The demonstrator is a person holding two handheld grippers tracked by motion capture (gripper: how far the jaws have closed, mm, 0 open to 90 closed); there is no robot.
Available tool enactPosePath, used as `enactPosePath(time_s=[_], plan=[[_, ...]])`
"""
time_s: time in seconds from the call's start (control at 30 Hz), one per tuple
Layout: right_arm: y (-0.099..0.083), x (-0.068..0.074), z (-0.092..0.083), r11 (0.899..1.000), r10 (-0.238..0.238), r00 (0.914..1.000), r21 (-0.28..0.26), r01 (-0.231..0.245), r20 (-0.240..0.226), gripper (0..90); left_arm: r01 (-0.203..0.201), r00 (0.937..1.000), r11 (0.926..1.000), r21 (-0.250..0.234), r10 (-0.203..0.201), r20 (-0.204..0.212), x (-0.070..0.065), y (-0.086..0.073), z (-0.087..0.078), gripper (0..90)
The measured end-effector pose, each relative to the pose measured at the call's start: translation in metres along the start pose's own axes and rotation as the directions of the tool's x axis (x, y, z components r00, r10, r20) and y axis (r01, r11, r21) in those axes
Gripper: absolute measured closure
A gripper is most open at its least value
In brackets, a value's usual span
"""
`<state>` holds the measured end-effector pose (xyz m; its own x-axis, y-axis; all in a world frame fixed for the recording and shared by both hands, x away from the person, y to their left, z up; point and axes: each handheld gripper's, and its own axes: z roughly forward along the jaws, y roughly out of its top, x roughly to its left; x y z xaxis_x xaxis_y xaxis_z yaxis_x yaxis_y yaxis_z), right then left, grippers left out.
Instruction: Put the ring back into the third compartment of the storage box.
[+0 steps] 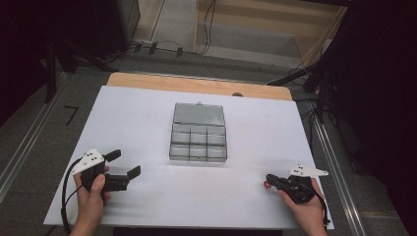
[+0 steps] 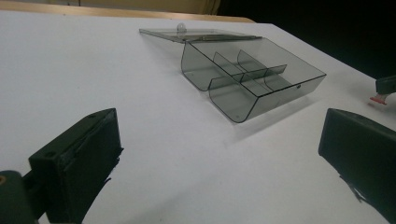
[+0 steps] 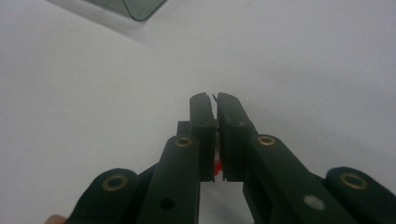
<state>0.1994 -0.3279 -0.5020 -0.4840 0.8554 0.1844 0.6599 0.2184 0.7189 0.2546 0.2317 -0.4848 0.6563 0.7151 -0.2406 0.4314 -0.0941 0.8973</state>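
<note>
Red plastic marks the small piece (image 1: 266, 185) clamped in the right tongs (image 1: 270, 180), which we see nipped between the two nearly meeting jaws in the right gripper view (image 3: 217, 166). It sits at the near right of the white desk (image 1: 147, 113), just at the surface; its exact shape is too small to tell. The left tongs (image 1: 123, 164) rest at the near left, jaws spread wide with nothing between them, as the left gripper view confirms.

Between the two hands, toward the middle of the desk, stands the smoky transparent box (image 1: 198, 139). Its lid (image 1: 198, 113) lies folded back flat on the far side, and its long axis runs near to far. Dividers split the tray into several compartments, and all that we can see into appear empty.

From the right tongs the box lies to the left and farther away, well apart. The right hand (image 1: 307, 214) is the one that carries the red piece, so we judge that the coming move is a carry leftward and away toward an open compartment. The box's near right corner is the closest entry. The left hand (image 1: 92, 199) is about as near to the box and could steady it.
</note>
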Motion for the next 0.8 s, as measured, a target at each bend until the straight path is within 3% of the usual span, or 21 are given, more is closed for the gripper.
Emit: enactPosePath(time_s=[0.23, 0.33, 0.8], plan=[[0.004, 0.004, -0.003, 1.000, -0.008, 0.9999, -0.015, 0.008, -0.012, 84.0, -0.001, 1.0000, 1.0000, -0.002, 0.001, 0.003, -0.001, 0.000, 0.000, 0.0], [0.005, 0.003, -0.004, 0.999, -0.003, 0.9992, -0.033, 0.001, -0.040, 83.9, 0.000, 1.0000, 1.0000, -0.004, 0.000, 0.003, -0.001, 0.000, 0.000, 0.0], [0.013, 0.010, -0.008, 0.998, -0.025, 0.9984, -0.058, 0.022, -0.051, 83.9, -0.002, 1.0000, 1.0000, -0.007, 0.002, 0.009, -0.001, 0.000, 0.000, 0.0]])
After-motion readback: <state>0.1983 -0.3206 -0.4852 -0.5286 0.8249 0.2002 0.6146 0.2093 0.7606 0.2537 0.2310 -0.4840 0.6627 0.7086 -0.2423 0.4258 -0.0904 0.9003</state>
